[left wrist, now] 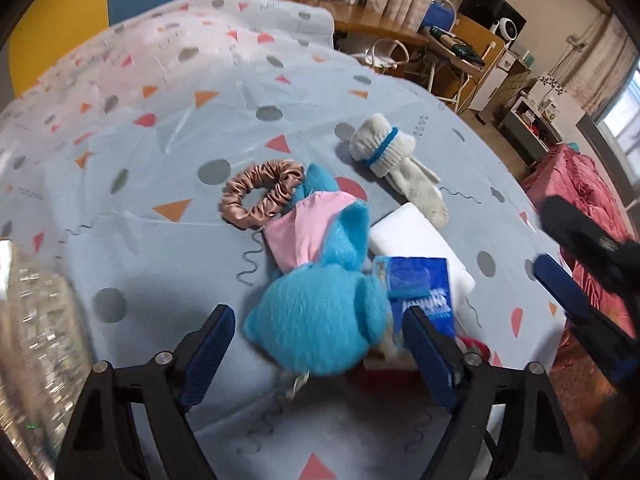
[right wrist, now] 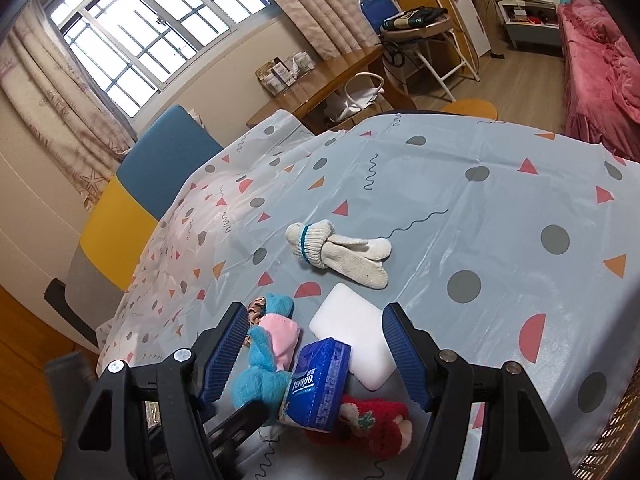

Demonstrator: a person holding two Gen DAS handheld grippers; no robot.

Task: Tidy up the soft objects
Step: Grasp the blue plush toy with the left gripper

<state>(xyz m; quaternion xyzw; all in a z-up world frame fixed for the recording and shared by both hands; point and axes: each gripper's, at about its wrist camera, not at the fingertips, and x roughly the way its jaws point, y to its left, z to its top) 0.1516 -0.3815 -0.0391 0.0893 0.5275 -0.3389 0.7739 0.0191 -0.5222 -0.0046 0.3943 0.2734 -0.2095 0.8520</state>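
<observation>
A blue plush toy [left wrist: 316, 312] with a pink cloth lies on the patterned tablecloth [left wrist: 160, 248]. My left gripper [left wrist: 320, 348] straddles its head, open, with the pads clear of the fur. Beside the plush are a brown satin scrunchie [left wrist: 260, 192], a blue tissue pack [left wrist: 420, 284], a white foam block [left wrist: 416, 236] and white knit gloves [left wrist: 396, 160] bound with a blue band. My right gripper [right wrist: 316, 340] hovers open over the tissue pack [right wrist: 320, 384], foam block [right wrist: 352, 332] and blue plush [right wrist: 264, 364], touching none. A red plush [right wrist: 372, 420] lies nearest the camera.
A woven basket rim [right wrist: 612, 440] shows at the lower right of the right wrist view. A blue and yellow chair [right wrist: 160, 172] stands behind the table. Farther back are a wooden desk [right wrist: 320, 84] and a pink bed [right wrist: 600, 80].
</observation>
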